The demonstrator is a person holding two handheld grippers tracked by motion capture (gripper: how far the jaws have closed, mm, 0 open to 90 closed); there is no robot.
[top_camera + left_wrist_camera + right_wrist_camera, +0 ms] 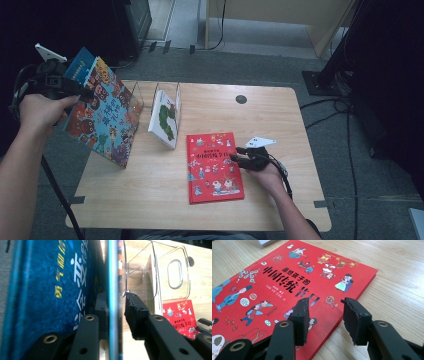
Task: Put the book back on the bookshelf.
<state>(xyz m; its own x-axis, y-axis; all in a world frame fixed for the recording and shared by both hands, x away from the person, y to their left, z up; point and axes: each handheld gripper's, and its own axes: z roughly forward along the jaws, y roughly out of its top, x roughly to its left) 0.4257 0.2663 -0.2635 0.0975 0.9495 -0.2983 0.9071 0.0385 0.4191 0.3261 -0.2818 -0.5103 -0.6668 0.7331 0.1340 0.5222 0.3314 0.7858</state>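
My left gripper is at the table's far left, by two leaning books. They are a blue book and, in front of it, a colourful picture book. In the left gripper view a thin teal book edge stands between the jaws of the left gripper. One pad lies against it, the other stands a little off it, so the gripper is open. The blue book lies outside the jaws. A red book lies flat mid-table. My right gripper hovers open over the right edge of the red book.
A clear plastic book stand holds a white book with a green caterpillar. A round black cap sits in the wooden table near its far edge. Cables and a black stand base lie on the floor at the right.
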